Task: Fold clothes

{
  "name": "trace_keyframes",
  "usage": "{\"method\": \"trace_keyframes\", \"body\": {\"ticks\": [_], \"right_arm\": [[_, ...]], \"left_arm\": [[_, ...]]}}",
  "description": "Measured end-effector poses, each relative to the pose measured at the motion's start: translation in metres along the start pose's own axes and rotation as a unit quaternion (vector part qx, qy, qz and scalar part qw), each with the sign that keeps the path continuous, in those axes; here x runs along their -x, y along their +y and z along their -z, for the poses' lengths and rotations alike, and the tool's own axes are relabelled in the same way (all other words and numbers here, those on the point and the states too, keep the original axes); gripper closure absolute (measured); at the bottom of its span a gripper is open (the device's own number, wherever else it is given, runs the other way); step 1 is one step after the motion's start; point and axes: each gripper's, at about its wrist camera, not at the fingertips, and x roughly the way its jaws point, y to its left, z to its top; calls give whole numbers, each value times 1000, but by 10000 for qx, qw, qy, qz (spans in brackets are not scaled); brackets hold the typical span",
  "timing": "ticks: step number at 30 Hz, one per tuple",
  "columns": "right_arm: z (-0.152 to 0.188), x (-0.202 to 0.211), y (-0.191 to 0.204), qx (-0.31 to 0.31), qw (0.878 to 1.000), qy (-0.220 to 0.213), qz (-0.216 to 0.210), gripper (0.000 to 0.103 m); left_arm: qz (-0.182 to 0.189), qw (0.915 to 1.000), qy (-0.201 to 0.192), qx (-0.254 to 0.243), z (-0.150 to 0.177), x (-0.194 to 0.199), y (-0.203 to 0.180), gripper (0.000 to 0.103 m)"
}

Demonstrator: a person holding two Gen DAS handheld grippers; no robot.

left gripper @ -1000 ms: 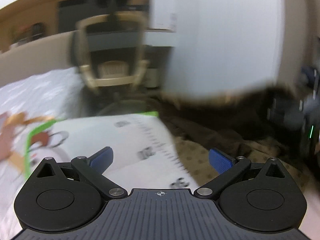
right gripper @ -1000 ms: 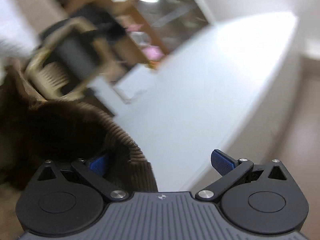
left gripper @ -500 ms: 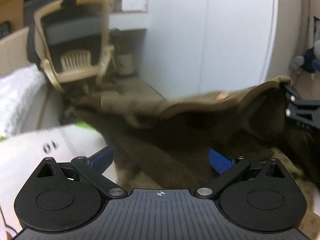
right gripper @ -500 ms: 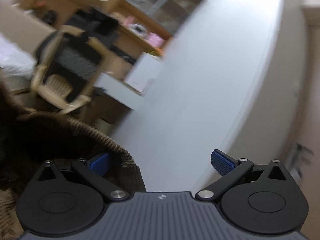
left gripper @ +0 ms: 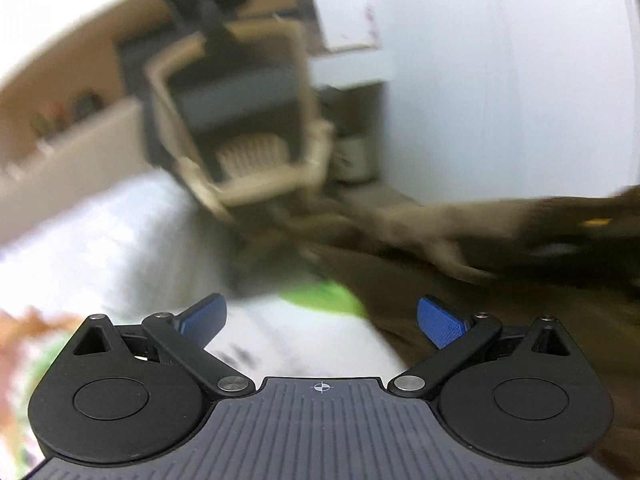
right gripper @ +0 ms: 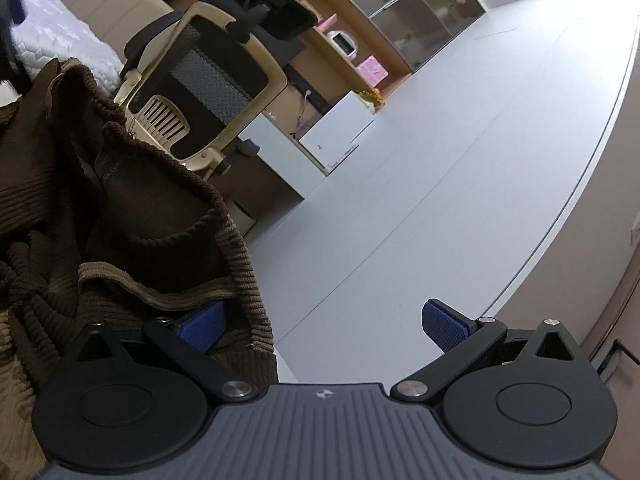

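Over right gripper (right gripper: 322,322) left finger: brown garment (right gripper: 132,216) draped; both grippers (left gripper: 320,320) spread, unclenched.

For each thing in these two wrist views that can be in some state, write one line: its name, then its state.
left gripper: open, nothing between its fingers.
right gripper: open, brown cloth draped over its left finger.
brown ribbed garment: rumpled, unfolded, bunched in loose folds.
office chair: unoccupied, appears tilted in this slanted view.
printed white sheet: lying spread under the left gripper; blurred.
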Motion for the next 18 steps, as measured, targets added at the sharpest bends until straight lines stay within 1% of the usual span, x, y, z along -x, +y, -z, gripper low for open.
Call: {"method": "trace_keyframes", "body": {"ticks": [4,5,8,9,11,12,14,17,18], "right_arm": [[3,-2,-5,-176,9998,-52,-21,0],[3,-3,-7,-209,9998,-68,-26,0],[4,-5,-13,-260,9996,-109,-30,0],[5,-4,-14,-239,9996,-119,-24,0],[6,-7,-14,-185,9997,-147,-41,0],[7,-8,-14,-158,9997,-161,-50,0],[7,-9,-12,-42,9997,-215,-48,0],[6,-6,-2,457,9981,-391,-123,0],[6,-4,3,726,9960,-495,-150,0]], "left_arm": [[-363,9983,-337,-316,-4,-17,-2,0],[-279,9979,-427,-391,-5,-20,-5,0],[366,9949,-754,-570,-10,-23,-19,0],[558,9931,-846,-585,-10,-19,-24,0],[773,9886,-1145,-606,-9,-7,-35,0],[823,9864,-1279,-626,-8,-4,-39,0],[761,9850,-1434,-591,-9,-7,-41,0],[630,9869,-1436,-389,-12,-10,-35,0],[605,9870,-1446,-357,-12,-9,-34,0]]}}
